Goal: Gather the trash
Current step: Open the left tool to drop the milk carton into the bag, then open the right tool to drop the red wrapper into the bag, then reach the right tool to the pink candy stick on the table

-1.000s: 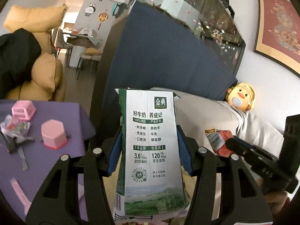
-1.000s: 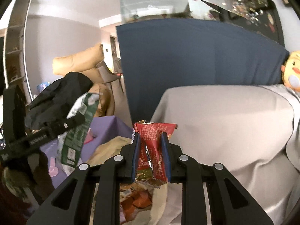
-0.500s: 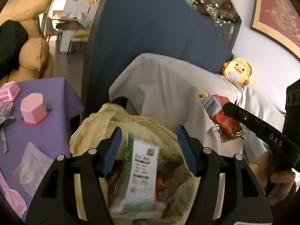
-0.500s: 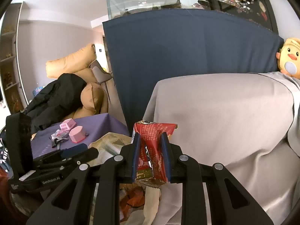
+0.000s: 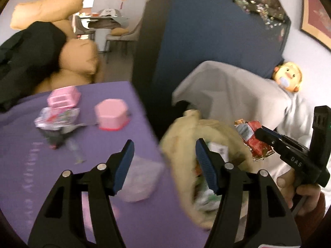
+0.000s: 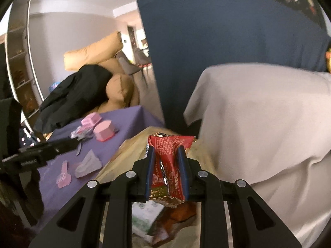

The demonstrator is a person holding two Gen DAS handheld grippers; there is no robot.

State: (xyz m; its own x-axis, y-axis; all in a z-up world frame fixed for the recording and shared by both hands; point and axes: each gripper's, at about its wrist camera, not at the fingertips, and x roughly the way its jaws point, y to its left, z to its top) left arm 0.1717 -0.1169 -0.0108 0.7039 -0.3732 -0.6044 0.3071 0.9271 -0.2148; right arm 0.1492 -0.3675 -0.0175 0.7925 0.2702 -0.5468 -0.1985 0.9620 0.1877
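Between the blue pads of the right gripper [image 6: 166, 171] a red snack wrapper [image 6: 168, 165] was clamped, crumpled and pinched at its waist, with white print on the red foil and a gold strip at its near end. It was held above the open mouth of the yellowish trash bag [image 6: 122, 155], just right of the purple table [image 6: 115, 124]. Its long axis ran along the fingers, the flared, torn end pointing away towards the far beige-covered sofa [image 6: 258, 113].

A second earlier a green-and-white milk carton [image 6: 144, 217] had been gripped by the left gripper [image 5: 163, 165]; that carton was now seen lying inside the bag, and the left jaws had just been opening and stood apart with nothing between them, over the table's right edge. The wrapper's grip was unchanged.
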